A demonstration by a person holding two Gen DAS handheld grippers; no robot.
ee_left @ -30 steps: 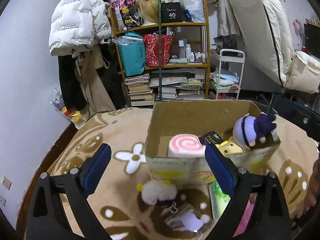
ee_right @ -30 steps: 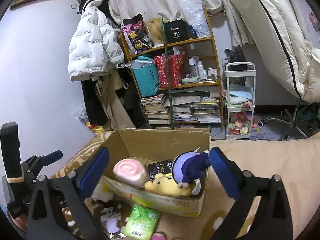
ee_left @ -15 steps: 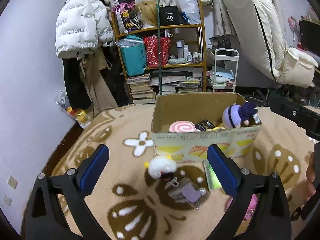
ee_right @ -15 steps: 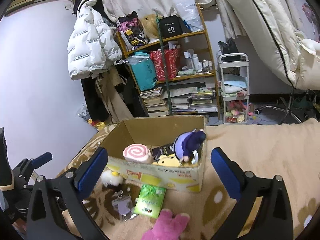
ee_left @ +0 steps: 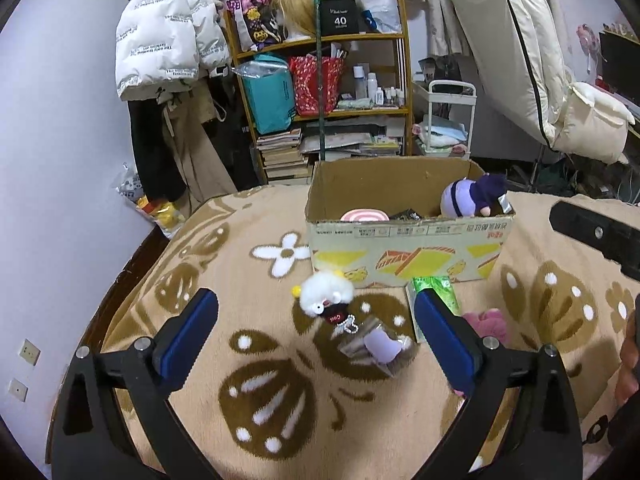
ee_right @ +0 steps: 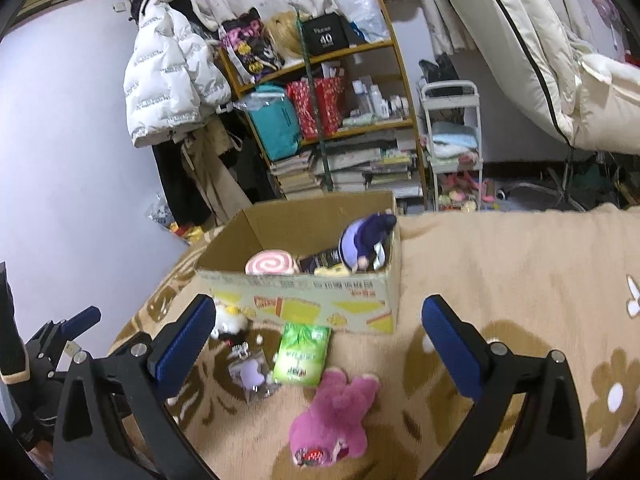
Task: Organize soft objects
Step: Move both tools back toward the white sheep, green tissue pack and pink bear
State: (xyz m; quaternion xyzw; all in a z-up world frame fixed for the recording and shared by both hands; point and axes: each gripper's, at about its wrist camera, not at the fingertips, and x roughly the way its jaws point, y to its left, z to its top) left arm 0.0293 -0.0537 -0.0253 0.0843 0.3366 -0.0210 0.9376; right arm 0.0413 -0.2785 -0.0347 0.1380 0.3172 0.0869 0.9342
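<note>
An open cardboard box [ee_left: 404, 250] [ee_right: 320, 300] stands on the patterned blanket. It holds a pink swirl cushion [ee_right: 272, 266] and a purple plush [ee_left: 472, 198] [ee_right: 366, 238]. In front of it lie a white fluffy plush [ee_left: 326, 294] [ee_right: 229, 318], a small clear-wrapped lilac item [ee_left: 380, 346] [ee_right: 250, 372], a green tissue pack [ee_right: 302, 354] [ee_left: 436, 286] and a pink plush bear [ee_right: 334, 416]. My left gripper [ee_left: 316, 338] is open and empty, near the white plush. My right gripper [ee_right: 316, 344] is open and empty, above the green pack.
The tan flowered blanket [ee_left: 260, 400] ends at a dark wooden edge [ee_left: 132, 256] on the left. Behind it are a cluttered bookshelf [ee_left: 332, 112], hanging coats [ee_left: 168, 40] and a white trolley [ee_right: 450, 140].
Both grippers have pulled back and away from the box, which looks smaller and farther. The pink bear and green pack have come into the right wrist view. Both stay open.
</note>
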